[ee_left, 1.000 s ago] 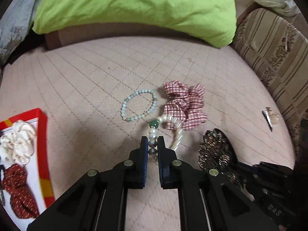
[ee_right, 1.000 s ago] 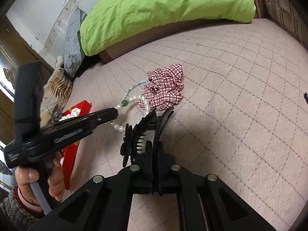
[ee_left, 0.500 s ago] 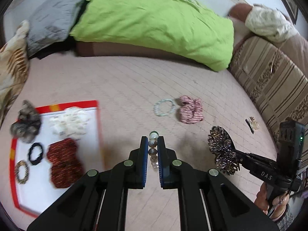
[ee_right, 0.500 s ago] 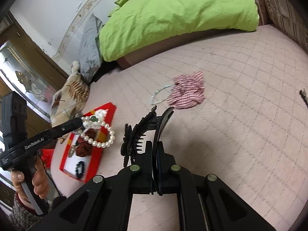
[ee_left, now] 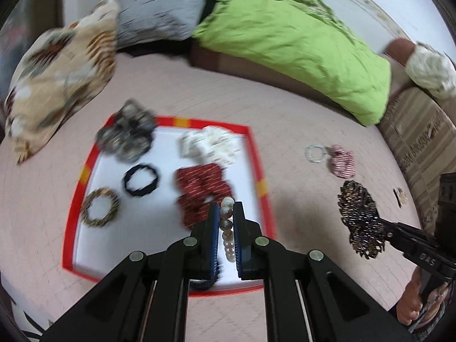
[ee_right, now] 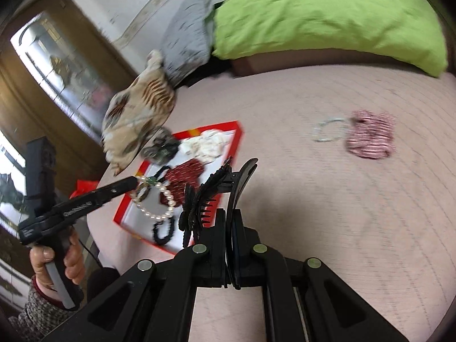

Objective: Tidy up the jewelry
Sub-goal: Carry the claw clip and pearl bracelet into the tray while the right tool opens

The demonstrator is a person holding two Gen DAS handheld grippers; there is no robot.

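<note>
Left claw [ee_left: 226, 222]: closed on a pearl bracelet [ee_right: 159, 199], held above the near right part of the tray; in the right wrist view the string hangs as a loop from the tips, with a green bead at the top.
Right claw [ee_right: 229, 222]: closed on a black hair clip [ee_right: 211, 193]; the flat arm of the clip pinched between the two fingers, the teeth and the beaded flower to the left of them.
Hair clip, left wrist view [ee_left: 360, 219]: beaded face seen at the right, in the air over the bed, right of the tray.
Tray [ee_left: 258, 159]: white inside with a red rim and yellow marks, flat on the pink quilted bed [ee_left: 299, 119], left of centre.
Inside the tray: grey patterned scrunchie [ee_left: 125, 135] at the far left corner, partly over the rim; white scrunchie [ee_left: 211, 144] at the far right; dark red scrunchie [ee_left: 199, 188] near the middle; black hair tie [ee_left: 141, 181] left of it; golden beaded ring [ee_left: 99, 206] at the near left.
Outside the tray: pale bead bracelet [ee_left: 315, 154] and red checked scrunchie [ee_left: 342, 161], just beside each other on the bed, right of the tray and well apart from it; small hair pin [ee_left: 399, 196] further right, near the striped cushion [ee_left: 421, 142].
Far side: green blanket [ee_left: 285, 40], grey pillow [ee_left: 159, 17], leaf-print pillow [ee_left: 59, 71].
Hands: left hand [ee_right: 57, 265] around its handle, with a knitted sleeve; right hand [ee_left: 413, 302] partly seen at the near right edge.
</note>
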